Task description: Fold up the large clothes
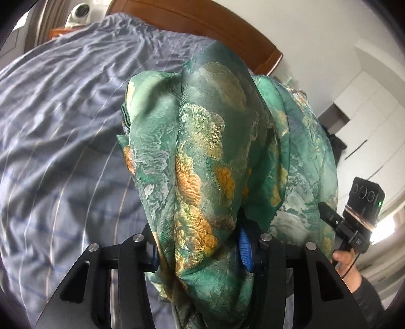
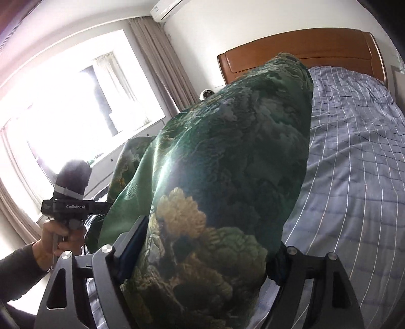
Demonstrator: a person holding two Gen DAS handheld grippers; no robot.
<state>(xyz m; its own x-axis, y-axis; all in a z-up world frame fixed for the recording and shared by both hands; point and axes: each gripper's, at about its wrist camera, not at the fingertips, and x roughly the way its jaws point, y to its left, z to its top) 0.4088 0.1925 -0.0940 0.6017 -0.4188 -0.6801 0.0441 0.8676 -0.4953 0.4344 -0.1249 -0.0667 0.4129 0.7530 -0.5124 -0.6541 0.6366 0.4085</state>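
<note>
Both the left tongs (image 1: 202, 253) and right tongs (image 2: 202, 255) grip the green patterned garment (image 1: 210, 151), lifted above the bed (image 1: 63, 126). Keep both grips firm, hands level, so the cloth hangs evenly before folding.

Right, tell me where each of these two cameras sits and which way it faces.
Left wrist view: on the left gripper, looking down its fingers at the green floral satin garment clamped between them, over the blue striped bedsheet toward the brown wooden headboard; the right hand shows.
Right wrist view: on the right gripper, holding the same garment, facing the headboard and window; the left hand shows.
Shared: garment, bedsheet, headboard.
</note>
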